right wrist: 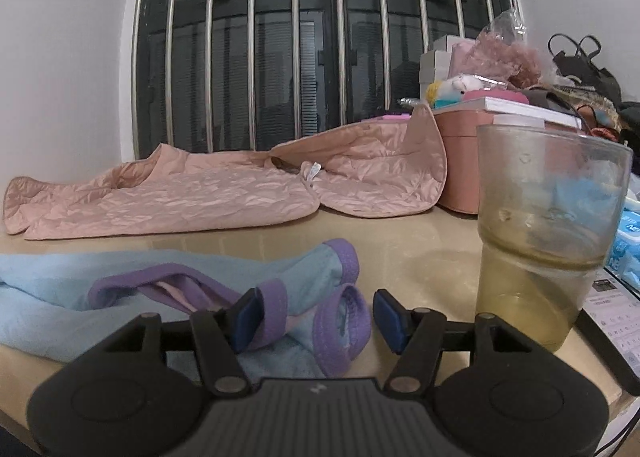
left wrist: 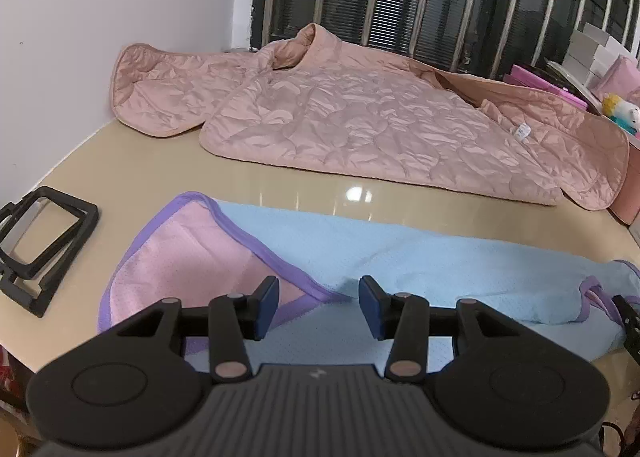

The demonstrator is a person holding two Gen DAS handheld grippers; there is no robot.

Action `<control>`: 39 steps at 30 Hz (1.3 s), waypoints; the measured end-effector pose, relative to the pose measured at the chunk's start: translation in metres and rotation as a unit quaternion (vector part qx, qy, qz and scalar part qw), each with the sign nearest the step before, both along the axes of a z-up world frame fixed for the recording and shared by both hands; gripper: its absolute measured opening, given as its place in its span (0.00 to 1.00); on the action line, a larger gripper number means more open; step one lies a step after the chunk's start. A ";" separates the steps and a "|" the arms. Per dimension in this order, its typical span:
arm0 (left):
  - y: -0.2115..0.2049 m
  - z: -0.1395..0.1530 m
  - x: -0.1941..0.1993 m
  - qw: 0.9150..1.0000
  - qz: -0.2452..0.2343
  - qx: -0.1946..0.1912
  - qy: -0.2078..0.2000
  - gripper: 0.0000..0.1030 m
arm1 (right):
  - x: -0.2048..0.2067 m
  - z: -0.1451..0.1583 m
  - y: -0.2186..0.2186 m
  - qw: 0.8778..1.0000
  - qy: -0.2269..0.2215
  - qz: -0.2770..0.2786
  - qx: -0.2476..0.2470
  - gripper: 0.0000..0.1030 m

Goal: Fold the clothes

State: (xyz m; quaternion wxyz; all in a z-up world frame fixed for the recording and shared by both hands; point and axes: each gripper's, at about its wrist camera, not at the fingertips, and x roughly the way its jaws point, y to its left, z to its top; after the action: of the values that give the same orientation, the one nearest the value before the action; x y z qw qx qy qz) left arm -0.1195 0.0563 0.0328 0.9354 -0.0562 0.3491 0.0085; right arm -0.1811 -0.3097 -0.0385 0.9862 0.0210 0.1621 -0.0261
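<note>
A light blue garment with purple trim and a pink lining lies across the near part of the beige table. Its left end is turned back, showing the pink inside. My left gripper hovers open just above the purple hem, holding nothing. In the right wrist view the same blue garment ends in purple-edged straps. My right gripper is open, and those straps lie between its fingers. A pink quilted jacket lies spread flat farther back.
A glass of yellowish liquid stands close to the right gripper's right side. Pink boxes, books and a plush toy crowd the back right. A black frame stand lies at the left table edge. A barred window is behind.
</note>
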 end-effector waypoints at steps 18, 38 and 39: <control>0.020 -0.007 -0.015 1.000 0.013 -0.008 -0.008 0.43 | -0.015 -0.008 0.006 0.999 -0.031 0.023 -0.021 0.31; 0.068 0.004 -0.041 0.997 0.032 -0.059 -0.050 0.44 | 0.009 0.061 0.125 0.983 -0.042 0.156 -0.082 0.08; 0.071 0.004 -0.042 0.996 0.034 -0.058 -0.050 0.44 | 0.010 0.058 0.133 0.982 -0.034 0.167 -0.083 0.08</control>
State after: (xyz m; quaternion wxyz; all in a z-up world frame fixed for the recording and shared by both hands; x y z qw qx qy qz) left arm -0.1612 0.1269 0.0370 0.9460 -0.1228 0.2997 0.0166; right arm -0.1715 -0.1765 0.0195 0.9800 -0.0878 0.1267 0.1261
